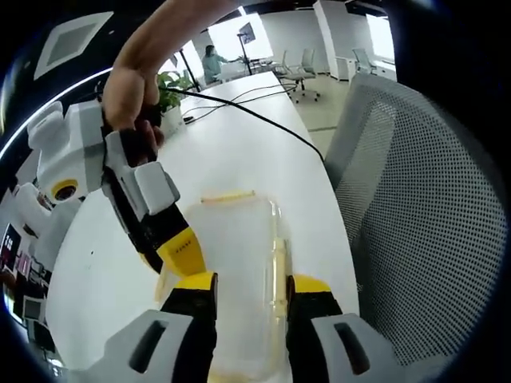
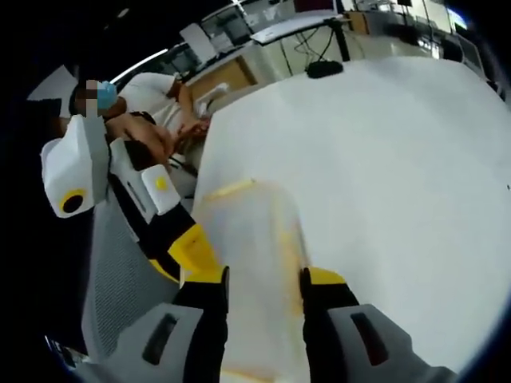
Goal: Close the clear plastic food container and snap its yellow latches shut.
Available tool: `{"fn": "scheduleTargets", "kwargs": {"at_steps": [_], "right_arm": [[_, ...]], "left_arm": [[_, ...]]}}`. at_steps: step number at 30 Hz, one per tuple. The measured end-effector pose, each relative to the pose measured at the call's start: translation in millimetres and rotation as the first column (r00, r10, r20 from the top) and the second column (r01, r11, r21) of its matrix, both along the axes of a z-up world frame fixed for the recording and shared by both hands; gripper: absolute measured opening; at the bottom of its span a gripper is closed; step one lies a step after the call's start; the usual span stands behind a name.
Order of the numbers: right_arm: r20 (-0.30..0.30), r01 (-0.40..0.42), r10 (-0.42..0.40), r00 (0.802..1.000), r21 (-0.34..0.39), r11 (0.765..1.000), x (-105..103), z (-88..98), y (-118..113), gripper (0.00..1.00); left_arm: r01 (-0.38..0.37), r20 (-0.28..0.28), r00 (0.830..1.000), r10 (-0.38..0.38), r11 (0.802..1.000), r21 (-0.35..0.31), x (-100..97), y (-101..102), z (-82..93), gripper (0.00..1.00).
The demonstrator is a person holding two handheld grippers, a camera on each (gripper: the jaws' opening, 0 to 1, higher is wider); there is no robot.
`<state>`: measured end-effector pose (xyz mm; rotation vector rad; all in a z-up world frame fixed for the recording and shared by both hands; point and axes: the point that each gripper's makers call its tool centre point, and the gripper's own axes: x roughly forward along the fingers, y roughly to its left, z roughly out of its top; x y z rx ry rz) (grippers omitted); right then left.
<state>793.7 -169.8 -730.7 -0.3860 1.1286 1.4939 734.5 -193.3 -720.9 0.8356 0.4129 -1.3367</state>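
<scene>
The clear plastic container [image 1: 239, 263] lies on the white table [image 1: 239, 136] with its lid on. A yellow latch [image 1: 227, 195] shows at its far end and another [image 1: 279, 263] along its right side. My left gripper [image 1: 251, 289] is open, its jaws standing over the container's near part. A hand holds my right gripper [image 1: 182, 255], whose yellow tips touch the container's left edge. In the right gripper view the container [image 2: 251, 239] is blurred, and my right gripper [image 2: 265, 283] stands open astride it. The left gripper [image 2: 192, 249] reaches its left edge.
A grey mesh chair [image 1: 431, 199] stands close on the table's right side, also seen as the chair [image 2: 120, 271]. A black cable [image 1: 255, 116] crosses the table, with a plant [image 1: 168, 92] behind. A seated person's arm [image 2: 152, 132] is near. The table [image 2: 399, 175] extends far.
</scene>
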Motion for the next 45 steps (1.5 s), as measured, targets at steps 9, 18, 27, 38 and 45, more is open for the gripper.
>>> {"fn": "scheduleTargets", "kwargs": {"at_steps": [9,18,27,38,45], "right_arm": [[-0.001,0.013,-0.013,1.0,-0.011,1.0,-1,0.4,0,0.33],[0.028,0.012,-0.012,1.0,-0.011,1.0,0,1.9,0,0.34],[0.067,0.002,-0.002,0.998,-0.009,1.0,0,4.7,0,0.33],[0.149,0.068,-0.073,0.986,0.042,0.997,15,22.0,-5,0.36],[0.192,0.091,-0.102,0.976,0.069,0.993,19,33.7,-16,0.39]], "left_arm": [[0.021,0.009,1.0,-0.021,1.0,0.017,-1.8,1,0.3,0.27],[0.01,0.007,1.0,-0.01,1.0,0.013,-0.8,0,0.3,0.28],[-0.053,-0.049,0.997,0.052,0.999,-0.006,1.0,0,3.7,0.28],[-0.111,-0.069,0.992,0.108,0.993,-0.047,6.5,11,19.0,0.32],[-0.184,-0.101,0.979,0.176,0.98,-0.075,15.1,23,27.5,0.36]]}}
